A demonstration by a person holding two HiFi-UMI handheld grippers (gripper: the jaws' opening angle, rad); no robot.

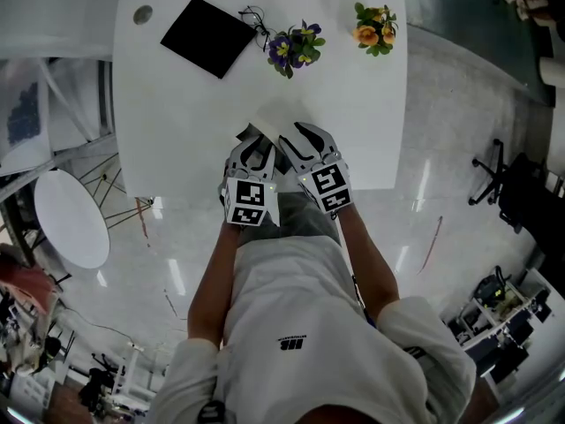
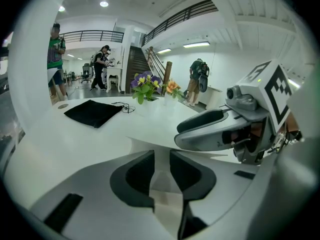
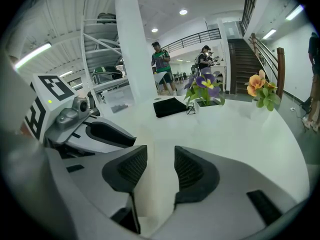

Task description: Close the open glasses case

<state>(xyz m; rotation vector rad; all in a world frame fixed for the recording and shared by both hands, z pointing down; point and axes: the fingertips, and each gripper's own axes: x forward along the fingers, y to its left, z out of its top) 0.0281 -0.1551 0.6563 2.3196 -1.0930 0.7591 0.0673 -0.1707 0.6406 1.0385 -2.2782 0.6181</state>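
Case (image 3: 150, 179), white, stands as a thin upright panel between the ribbed pads (image 3: 131, 168) of the right gripper (image 3: 161, 159); the jaws are narrow and closed on it, the panel filling the gap. In the left gripper view another white flap of the case (image 2: 161, 184) sits between that gripper's pads (image 2: 137, 176); the left gripper (image 2: 161, 159) also has its jaws drawn in and pinching it. From above, the case (image 1: 272, 116) lies at the 6 o'clock edge of the white table (image 1: 177, 122), hard to tell from the tabletop; whether its lid is fully down cannot be made out. The left gripper (image 1: 254, 144) and right gripper (image 1: 298, 138) meet on it side by side, almost touching, each with its marker cube toward the person. From the case, a flat black pouch (image 1: 207, 35) lies at 11 o'clock; glasses (image 1: 256, 18) rest just beside the pouch's far corner; purple flowers (image 1: 294, 48) stand at 12 o'clock; orange flowers (image 1: 375, 27) at 1 o'clock. Well off the table at 3 o'clock stands a chair (image 1: 499, 179); people (image 3: 160, 66) stand in the hall beyond.
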